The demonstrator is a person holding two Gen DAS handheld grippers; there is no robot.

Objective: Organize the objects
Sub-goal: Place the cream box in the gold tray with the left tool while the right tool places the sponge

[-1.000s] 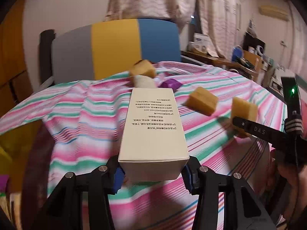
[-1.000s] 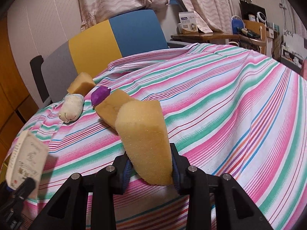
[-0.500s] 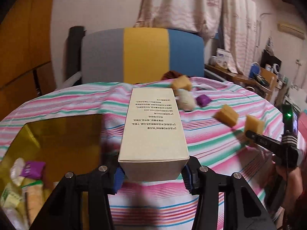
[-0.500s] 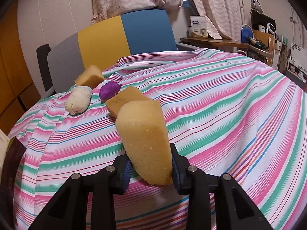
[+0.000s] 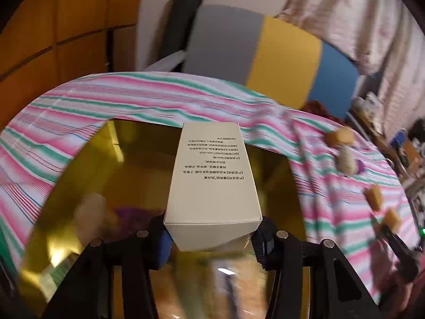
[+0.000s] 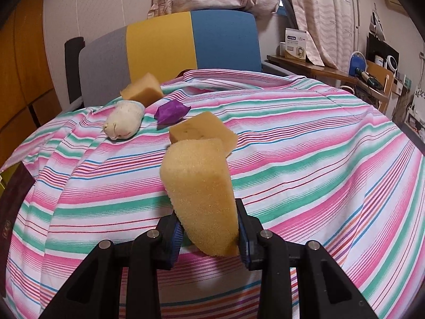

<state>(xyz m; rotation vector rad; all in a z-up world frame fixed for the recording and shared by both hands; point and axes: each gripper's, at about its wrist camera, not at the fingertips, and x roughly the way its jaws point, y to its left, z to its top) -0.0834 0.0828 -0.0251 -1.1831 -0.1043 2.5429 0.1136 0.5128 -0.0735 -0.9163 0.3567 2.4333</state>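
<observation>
My left gripper [image 5: 212,235] is shut on a cream cardboard box [image 5: 212,183] with printed text, held above the open yellow bin [image 5: 132,186]. Blurred items lie inside the bin. My right gripper [image 6: 209,235] is shut on a yellow sponge [image 6: 202,188], lifted just over the striped cloth [image 6: 305,159]. On the cloth beyond it lie a second sponge [image 6: 204,130], a purple wrapped piece [image 6: 171,111], a cream stuffed toy [image 6: 123,123] and a third sponge [image 6: 142,90]. The left wrist view shows these far right, along with the other gripper [image 5: 398,244].
A chair with a grey, yellow and blue back [image 6: 170,45] stands behind the table. Wooden panelling [image 5: 53,26] fills the left. A desk with boxes and clutter [image 6: 332,66] is at the right, under curtains. A dark box edge [image 6: 13,202] shows at far left.
The left gripper swung left with the box, from over the cloth to above the yellow bin, and rolled. The right gripper shifted slightly, still holding its sponge.
</observation>
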